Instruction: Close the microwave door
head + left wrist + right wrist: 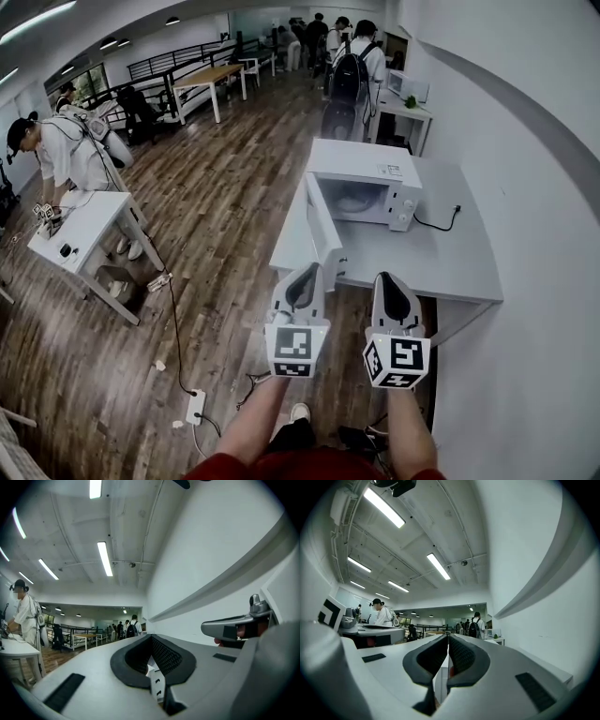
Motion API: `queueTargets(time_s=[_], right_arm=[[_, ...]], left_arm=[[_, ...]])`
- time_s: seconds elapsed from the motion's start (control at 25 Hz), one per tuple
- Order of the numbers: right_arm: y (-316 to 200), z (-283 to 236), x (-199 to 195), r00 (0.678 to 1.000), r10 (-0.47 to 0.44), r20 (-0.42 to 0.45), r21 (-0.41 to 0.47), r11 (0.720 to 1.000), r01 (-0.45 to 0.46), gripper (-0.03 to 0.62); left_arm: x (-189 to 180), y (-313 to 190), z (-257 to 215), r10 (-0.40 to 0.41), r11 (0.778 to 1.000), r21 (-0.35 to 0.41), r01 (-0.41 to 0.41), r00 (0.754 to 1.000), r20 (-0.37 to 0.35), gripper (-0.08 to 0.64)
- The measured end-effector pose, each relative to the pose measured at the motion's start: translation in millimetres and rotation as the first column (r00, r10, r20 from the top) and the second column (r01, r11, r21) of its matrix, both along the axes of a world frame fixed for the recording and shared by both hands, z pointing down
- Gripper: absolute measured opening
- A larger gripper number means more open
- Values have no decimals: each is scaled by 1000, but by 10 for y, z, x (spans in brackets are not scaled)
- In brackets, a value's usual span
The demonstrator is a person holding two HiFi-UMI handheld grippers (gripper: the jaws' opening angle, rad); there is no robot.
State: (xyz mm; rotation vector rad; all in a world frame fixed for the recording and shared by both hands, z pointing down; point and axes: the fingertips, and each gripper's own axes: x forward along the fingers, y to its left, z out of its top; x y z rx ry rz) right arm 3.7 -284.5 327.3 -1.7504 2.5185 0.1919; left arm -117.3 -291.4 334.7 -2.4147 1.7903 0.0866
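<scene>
**Head view.** The microwave (370, 183) stands on the white bench (450, 253) against the wall. The microwave door (322, 225) is swung fully out toward me, seen nearly edge-on, with its hinge at the left of the cavity. The left gripper (307, 272) sits just short of the door's free edge. The right gripper (386, 278) is beside it, over the bench's near edge. Neither appears to touch anything. I judge the step in hand to be the approach, with closing not yet begun. The next move calls for getting the left gripper onto the door's outer face, on the picture's left, and sweeping the door round toward the cavity until it latches.

**Left gripper view.** The fingers (164, 656) are pressed together and hold nothing. A sliver of white with dark slots shows below the tips. It may be the door's edge, but I cannot confirm that. The gripper's own body hides the rest of the microwave.

**Right gripper view.** The fingers (461, 656) are likewise closed and empty. A pale strip and a reddish fleck show under them, and I cannot identify either. No view shows the latch or the door's outer face.
</scene>
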Motion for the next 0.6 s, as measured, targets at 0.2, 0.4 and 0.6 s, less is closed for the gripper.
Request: queueTargets(time_s=[0.2,0.4,0.6], right_arm=[[-518,1,-207,1000,15,-7,-1,1000,-15,29],[-852,132,-279,999,39,-17,-15,999,-39,29],[-1096,377,-280,998,56,-15,-60,997,-57,29]], left_arm=[[-214,-531,15,16,1000,3,-16,1000,-9,26],[-273,-907,167,39,999,-10,-40,999,-11,26],[-239,-1146,417,67,997,-39,-67,998,3,26]])
